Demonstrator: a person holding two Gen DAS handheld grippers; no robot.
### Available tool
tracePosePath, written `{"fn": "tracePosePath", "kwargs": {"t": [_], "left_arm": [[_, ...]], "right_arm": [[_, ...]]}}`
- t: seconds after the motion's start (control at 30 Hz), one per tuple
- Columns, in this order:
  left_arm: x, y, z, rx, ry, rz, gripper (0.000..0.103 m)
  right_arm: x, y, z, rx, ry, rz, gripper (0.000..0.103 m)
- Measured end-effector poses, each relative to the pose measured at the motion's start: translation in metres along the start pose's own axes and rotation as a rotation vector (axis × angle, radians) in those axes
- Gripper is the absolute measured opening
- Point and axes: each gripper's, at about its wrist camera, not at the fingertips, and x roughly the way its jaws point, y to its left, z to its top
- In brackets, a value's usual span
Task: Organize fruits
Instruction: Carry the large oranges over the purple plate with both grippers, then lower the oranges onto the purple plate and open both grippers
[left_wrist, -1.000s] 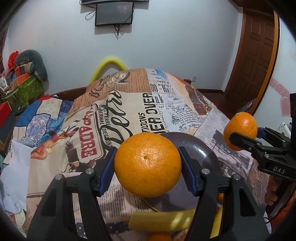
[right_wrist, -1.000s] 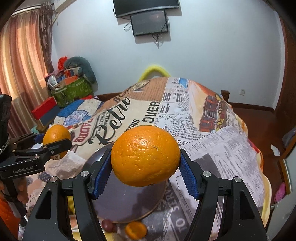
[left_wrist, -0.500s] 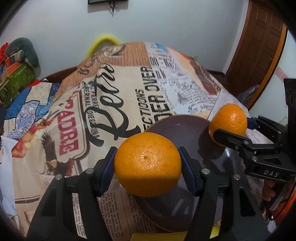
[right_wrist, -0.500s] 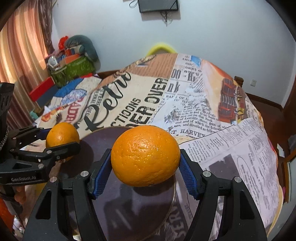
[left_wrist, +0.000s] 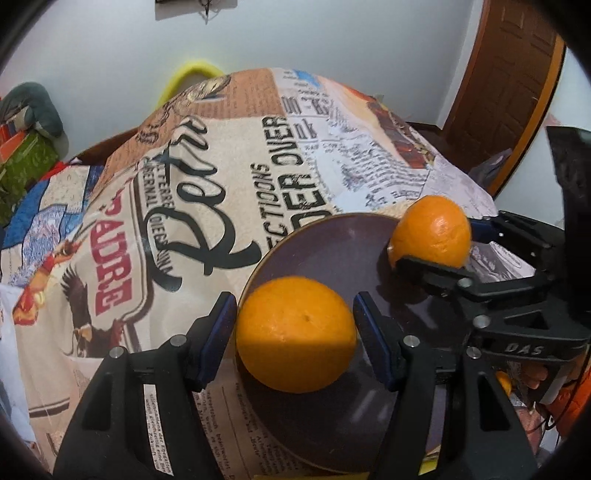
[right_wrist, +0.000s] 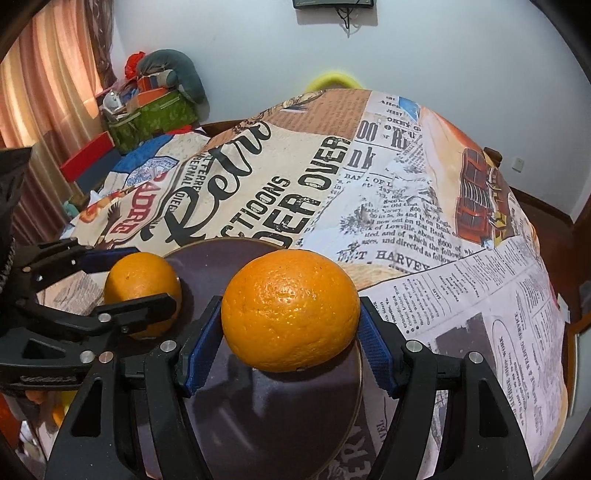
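Note:
Two oranges hang over a dark purple plate on the newspaper-print tablecloth. My left gripper is shut on one orange, blue pads pressing both sides, low over the plate's left rim. My right gripper is shut on the other orange above the plate. Each wrist view also shows the other hand: the right gripper with its orange over the plate's far right, and the left gripper with its orange at the plate's left. I cannot tell whether either orange touches the plate.
The tablecloth covers a round table that falls away on all sides. A yellow chair back stands at the far edge. Bits of yellow fruit show by the plate's near rim. Bags and boxes are stacked at the left wall.
Both grippers have come down and forward with their oranges, from above the table to low over the plate. They now sit closer together, and both views are tilted further down.

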Motion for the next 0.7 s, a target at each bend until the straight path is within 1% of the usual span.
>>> {"fn": "tracePosePath", "kwargs": {"t": [0.07,0.17,0.27,0.3,0.43,0.53,0.7], "left_arm": [[-0.006,-0.004,0.002,0.016,-0.024,0.028,0.065],[-0.013,-0.002,0.003,0.009,-0.04,0.032,0.065],[-0.024,0.002,0.003,-0.009,-0.051,0.042,0.065],[-0.027,0.003,0.003,-0.015,-0.056,0.043,0.065],[-0.044,0.005,-0.001,-0.026,-0.079,0.054,0.065],[-0.059,0.003,-0.005,-0.023,-0.096,0.069,0.065],[-0.085,0.0,-0.017,-0.019,-0.116,0.073,0.065]], "right_arm": [[0.0,0.001,0.0,-0.009,0.002,-0.006,0.068],[-0.001,0.001,-0.001,-0.008,0.011,-0.008,0.068],[-0.006,0.0,-0.002,0.01,0.012,0.032,0.068],[-0.008,0.002,-0.002,0.008,0.013,0.03,0.068],[-0.025,0.011,-0.001,-0.032,-0.013,-0.011,0.068],[-0.039,0.015,-0.001,-0.034,-0.031,-0.013,0.068],[-0.064,0.019,-0.006,-0.022,-0.053,-0.017,0.068]]}}
